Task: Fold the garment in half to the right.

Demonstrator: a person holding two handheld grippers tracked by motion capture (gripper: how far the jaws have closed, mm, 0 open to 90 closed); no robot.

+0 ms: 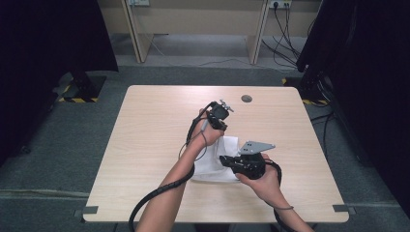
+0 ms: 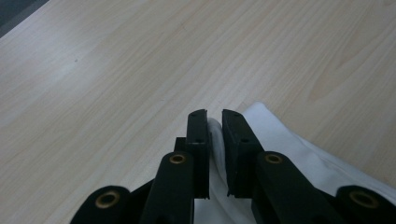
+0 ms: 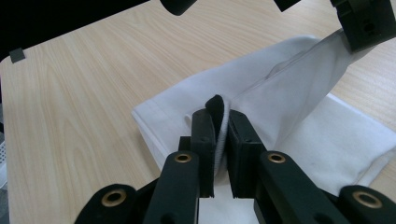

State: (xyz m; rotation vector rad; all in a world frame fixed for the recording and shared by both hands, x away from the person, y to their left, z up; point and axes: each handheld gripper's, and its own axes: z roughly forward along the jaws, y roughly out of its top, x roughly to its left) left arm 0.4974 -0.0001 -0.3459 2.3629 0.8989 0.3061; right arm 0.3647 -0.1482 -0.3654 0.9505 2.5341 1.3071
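Nearest to me in the high view are the two forearms coming up from the bottom edge, and my right gripper (image 1: 227, 160) sits low over the near half of the pale wooden table (image 1: 145, 145), its grey three-cornered plate on top. Its jaws are clenched on the near edge of the white folded fabric cloth (image 1: 212, 169), which lies at the middle of the table between the two hands. My left gripper (image 1: 223, 126) is raised just beyond it, at the cloth's far edge, cable trailing back along the forearm. A small dark round disc (image 1: 246, 98) lies near the table's far edge, well apart from everything.

Over to the left gripper view: my own black jaws rise from the bottom, and the left gripper (image 2: 215, 116) is clamped tight on a thin white fold of the cloth (image 2: 285, 140), which runs off to the lower right. The bare table (image 2: 116, 70) spreads ahead.

Now the right gripper view: the right gripper (image 3: 219, 119) is pinched shut on an upright ridge of the cloth (image 3: 187, 100), the white edge showing between the pads. At the top right the left gripper (image 3: 348, 39) holds a corner of the same cloth lifted, so a taut sheet stretches between the two while the rest lies flat on the table (image 3: 70, 102).
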